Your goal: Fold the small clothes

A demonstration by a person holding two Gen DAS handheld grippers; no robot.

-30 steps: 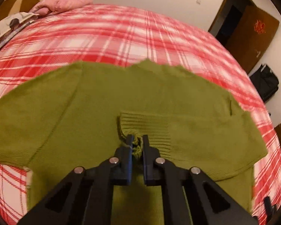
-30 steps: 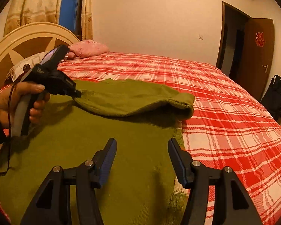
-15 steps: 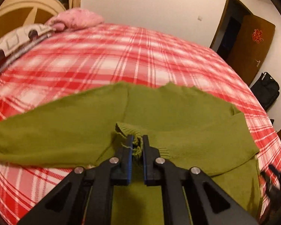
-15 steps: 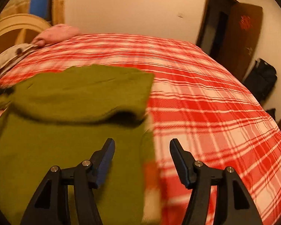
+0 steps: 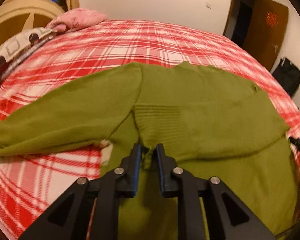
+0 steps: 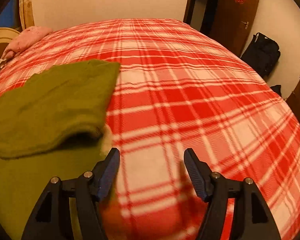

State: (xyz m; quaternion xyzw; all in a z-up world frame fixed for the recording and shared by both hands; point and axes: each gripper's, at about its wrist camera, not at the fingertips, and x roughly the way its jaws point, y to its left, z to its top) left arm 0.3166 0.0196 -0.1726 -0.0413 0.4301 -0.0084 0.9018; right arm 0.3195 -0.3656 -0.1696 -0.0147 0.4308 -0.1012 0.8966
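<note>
Green knit sweater lay flat on the plaid bed; soft, limp, best pinched at ribbed cuffs or hems. Left tool was opening, cuff between the jaws, unpressed. Right tool, near right, was opening, empty.

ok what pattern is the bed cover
Red and white plaid bed cover, clearest in the right wrist view.

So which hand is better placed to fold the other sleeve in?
Left, probably. Its tongs are opening off the folded cuff, and the spread sleeve lies beside them. The right tongs hang over bare blanket.
</note>
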